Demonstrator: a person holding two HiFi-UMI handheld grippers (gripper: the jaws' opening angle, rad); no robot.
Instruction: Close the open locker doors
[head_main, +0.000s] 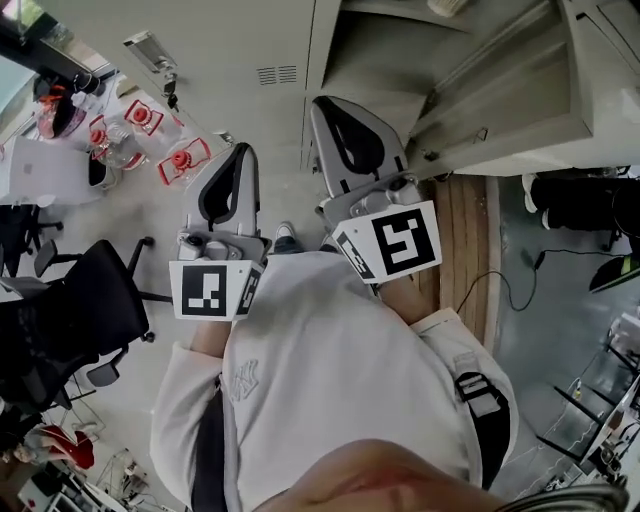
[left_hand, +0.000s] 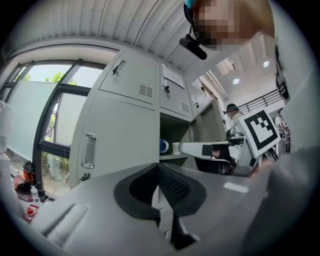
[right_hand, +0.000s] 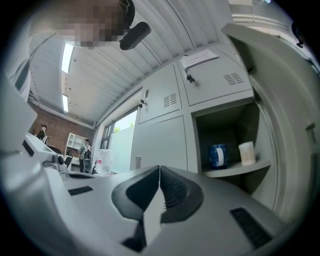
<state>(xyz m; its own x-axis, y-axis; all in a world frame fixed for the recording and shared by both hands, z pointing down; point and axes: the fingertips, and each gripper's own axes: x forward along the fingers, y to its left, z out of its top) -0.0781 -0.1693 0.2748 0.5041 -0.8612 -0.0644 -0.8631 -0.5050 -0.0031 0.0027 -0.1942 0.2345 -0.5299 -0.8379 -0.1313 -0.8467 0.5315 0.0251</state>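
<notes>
Grey lockers (right_hand: 160, 130) fill the background, one compartment open.
I see the jaws of my left gripper (left_hand: 159, 166) and right gripper (right_hand: 159, 168) pressed together on nothing. Beyond them, at the right edge of the right gripper view, the locker door (right_hand: 292, 115) stands swung wide, with a blue cup (right_hand: 218, 155) and a white cup (right_hand: 246, 152) on its shelf.

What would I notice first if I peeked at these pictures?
The left tongs and right tongs, both shut and empty, point toward an open grey locker. Its door hangs open on the right, and a blue cup and white cup sit on its shelf.
</notes>
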